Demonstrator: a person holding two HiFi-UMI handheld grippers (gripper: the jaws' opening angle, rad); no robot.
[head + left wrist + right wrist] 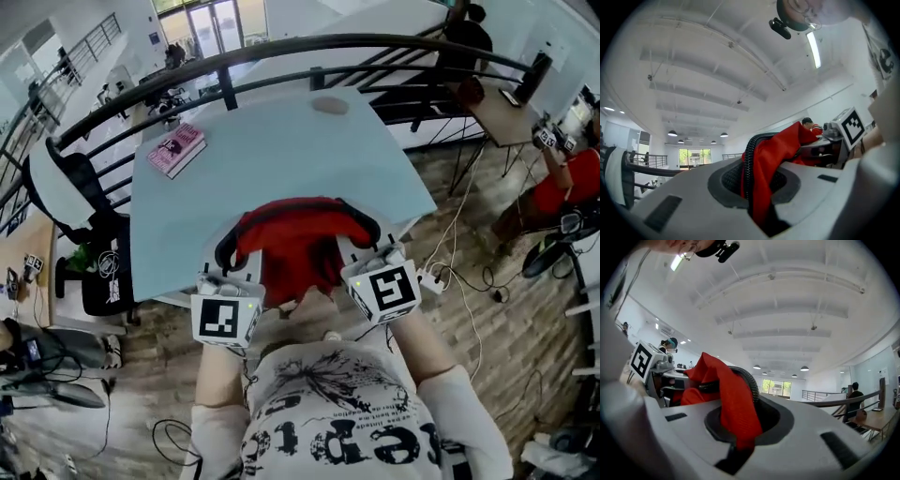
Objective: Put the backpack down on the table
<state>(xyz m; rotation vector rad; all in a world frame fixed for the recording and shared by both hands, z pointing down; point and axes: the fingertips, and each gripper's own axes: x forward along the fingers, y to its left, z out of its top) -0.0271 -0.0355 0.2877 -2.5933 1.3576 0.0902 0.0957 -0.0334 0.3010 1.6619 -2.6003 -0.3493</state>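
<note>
Pinching the backpack fabric in left gripper and right gripper at the table's 6 o'clock edge, risking a slide off if released short.

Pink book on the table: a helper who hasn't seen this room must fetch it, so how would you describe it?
Find the pale blue table beside the curved black railing. The pink book lies flat near its far left corner. It is the only flat pink thing there; the red backpack is bulky and at the near edge.
</note>
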